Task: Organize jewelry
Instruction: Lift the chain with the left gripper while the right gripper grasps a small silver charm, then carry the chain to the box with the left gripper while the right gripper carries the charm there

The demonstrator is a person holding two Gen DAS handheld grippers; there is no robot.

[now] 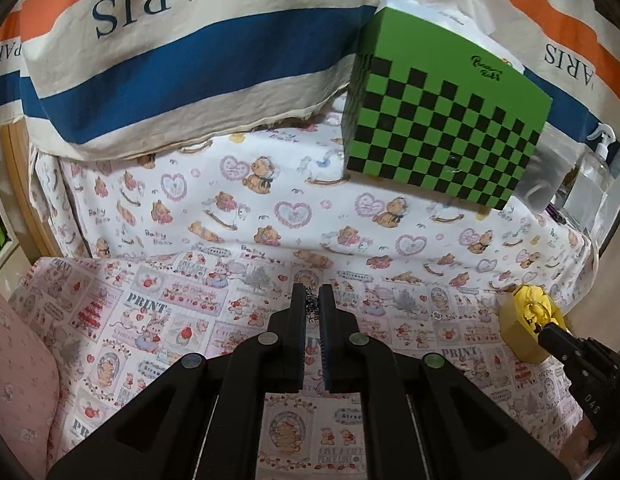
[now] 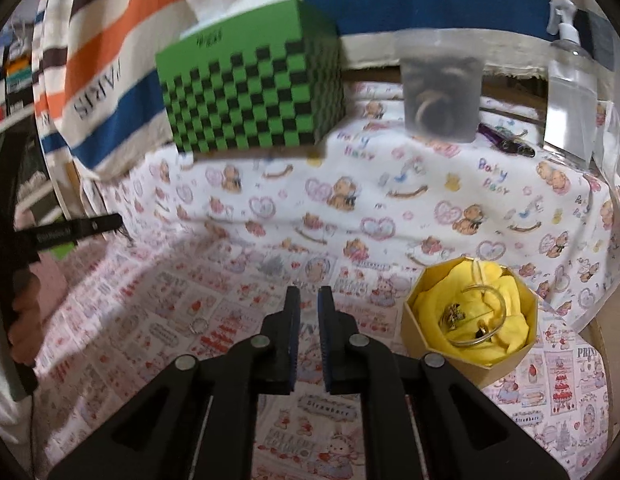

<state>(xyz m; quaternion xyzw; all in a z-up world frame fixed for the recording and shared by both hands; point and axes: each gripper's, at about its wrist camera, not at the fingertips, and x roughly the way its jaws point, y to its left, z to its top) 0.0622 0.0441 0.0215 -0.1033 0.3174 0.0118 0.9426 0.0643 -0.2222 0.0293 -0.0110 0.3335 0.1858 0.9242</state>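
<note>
My left gripper point(image 1: 312, 300) is shut on a small dark beaded jewelry piece point(image 1: 311, 306) held between its fingertips above the patterned cloth. An octagonal box point(image 2: 470, 320) lined with yellow fabric sits at the right and holds a clear bangle point(image 2: 484, 312) and small gold pieces point(image 2: 454, 314). The box also shows in the left wrist view point(image 1: 528, 326), with the right gripper's fingers point(image 1: 558, 338) beside it. My right gripper point(image 2: 309, 300) is nearly closed and empty, left of the box. A small ring point(image 2: 199, 325) lies on the cloth; it also shows in the left wrist view point(image 1: 437, 315).
A green checkered tissue box point(image 2: 250, 80) stands on the raised bear-print ledge, with a cloudy plastic cup point(image 2: 440, 88) holding hair ties, a purple pen point(image 2: 506, 142) and a spray bottle point(image 2: 570, 92). A striped PARIS bag point(image 1: 170, 40) hangs behind. A pink cushion point(image 1: 18, 380) is left.
</note>
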